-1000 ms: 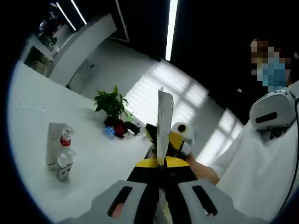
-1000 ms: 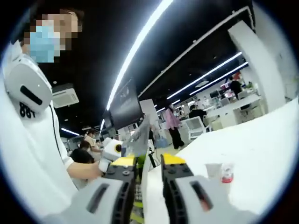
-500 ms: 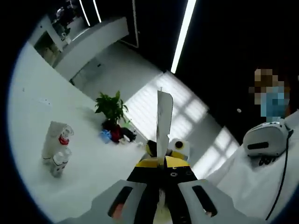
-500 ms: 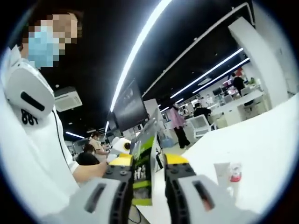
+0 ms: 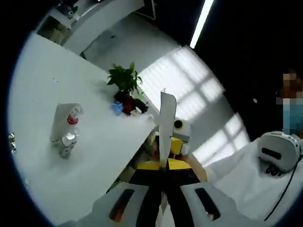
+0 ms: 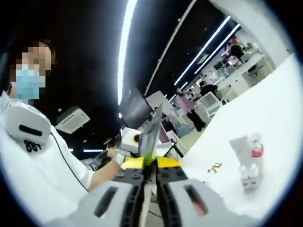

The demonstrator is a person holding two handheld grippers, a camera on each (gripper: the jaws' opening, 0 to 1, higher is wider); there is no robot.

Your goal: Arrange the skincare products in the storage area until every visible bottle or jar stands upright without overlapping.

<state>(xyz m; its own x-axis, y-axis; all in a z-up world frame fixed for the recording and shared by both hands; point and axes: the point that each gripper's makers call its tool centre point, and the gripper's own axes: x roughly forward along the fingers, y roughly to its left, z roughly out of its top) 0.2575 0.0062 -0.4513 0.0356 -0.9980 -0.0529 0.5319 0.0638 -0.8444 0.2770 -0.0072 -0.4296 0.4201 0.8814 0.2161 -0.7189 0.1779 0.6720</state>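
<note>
Left gripper [image 5: 163,163]: jaws closed flat on a thin white card [image 5: 166,123] that stands edge-on and rises straight up from between them. Beyond the card, the right gripper's yellow-and-white body [image 5: 177,137], near the table edge.

White table [image 5: 94,156] off to the left in the left gripper view. On it, a tight cluster of skincare products, all upright: a tall white tube [image 5: 60,120], a clear bottle with a red collar [image 5: 72,117] just beside it, and a small bottle [image 5: 67,144] in front, touching or nearly touching the others; cannot tell which. Farther back near the table's far edge, a potted plant [image 5: 124,79] with small red and blue items [image 5: 124,107] at its base. A small metallic bit [image 5: 11,142] well apart at the left edge of the table.

Right gripper [image 6: 147,165]: jaws narrow, pinching a thin green-and-grey card [image 6: 151,137], seen slanted. Behind it, the left gripper's white body [image 6: 132,139] with a hand [image 6: 113,158] on it.

Same cluster at the right of the right gripper view: tube [image 6: 239,149], red-collared bottle [image 6: 256,146], small bottles [image 6: 249,175] below, all standing on the table [image 6: 222,142]. A small gold-coloured object [image 6: 214,167] lying on the table between the grippers and the cluster.

A person in a white shirt [image 6: 38,175] at the left there, with people and desks far behind.
</note>
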